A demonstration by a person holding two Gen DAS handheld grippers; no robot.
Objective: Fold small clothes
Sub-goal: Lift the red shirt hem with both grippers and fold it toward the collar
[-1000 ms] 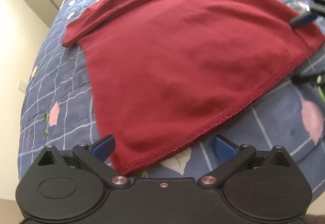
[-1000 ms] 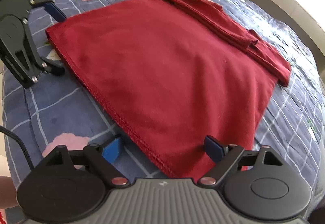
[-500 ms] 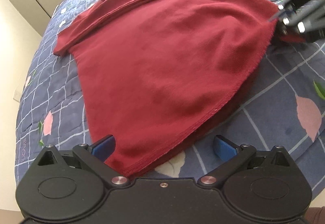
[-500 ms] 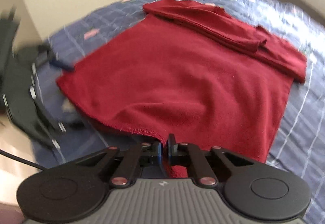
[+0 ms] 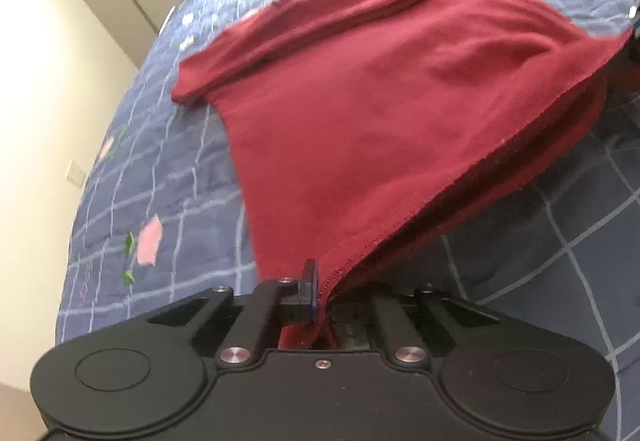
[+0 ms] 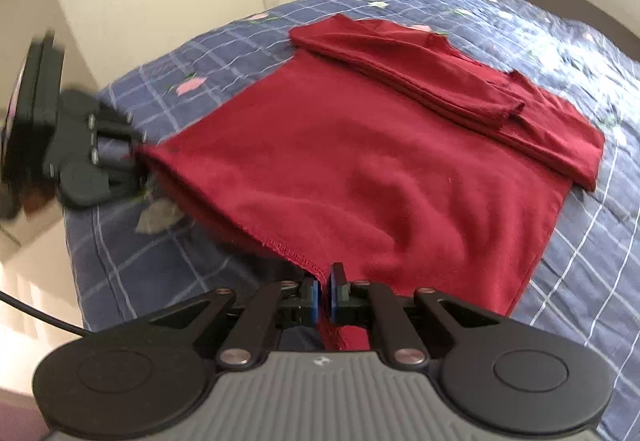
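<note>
Sweater (image 6: 360,169) in red knit lay on the bed (image 6: 168,273); we had the left gripper (image 5: 318,297) and right gripper (image 6: 324,293) clamped on its hem corners. It looked soft, light, droopy.

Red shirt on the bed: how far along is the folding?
Done: both sleeves lie folded across the red shirt. In hand: left gripper and right gripper are shut on the two hem corners, hem raised off the quilt. Left: carrying the hem over toward the collar.
</note>
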